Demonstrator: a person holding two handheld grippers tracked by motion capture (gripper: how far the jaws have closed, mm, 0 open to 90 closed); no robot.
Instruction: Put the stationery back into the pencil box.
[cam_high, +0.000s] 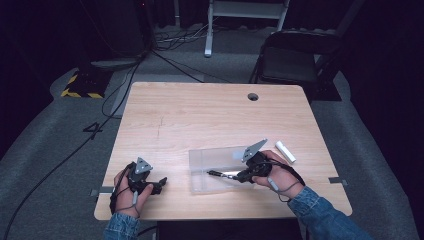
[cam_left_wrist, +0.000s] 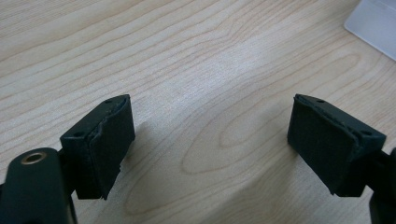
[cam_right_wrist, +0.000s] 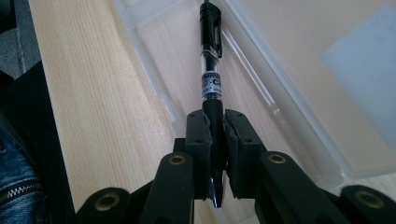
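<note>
From the high view I see both of my grippers on the wooden table (cam_high: 210, 115): the left gripper (cam_high: 159, 184) rests near the front edge, well apart from the clear plastic box (cam_high: 200, 172), and the right gripper (cam_high: 241, 176) reaches into that box with a black pen (cam_high: 221, 174). This view also gives me a white cylinder (cam_high: 286, 151) lying on the table just behind the right hand, a round hole (cam_high: 253, 96) near the far edge, and a dark chair (cam_high: 292, 57) beyond the table. The right gripper view shows what the high view cannot: the right gripper (cam_right_wrist: 215, 140) is clamped on the pen (cam_right_wrist: 211, 70) at its dark grip section, the clip end points away from the fingers over the box floor, and the tip sticks out behind the pads. The box wall (cam_right_wrist: 280, 93) runs just to the right of the pen, and the front table edge is to the left of the fingers. In the left gripper view the left gripper (cam_left_wrist: 210, 140) stands wide apart with nothing between the pads (cam_left_wrist: 109, 140), only bare wood, and a corner of the box (cam_left_wrist: 373, 23) is far ahead.
</note>
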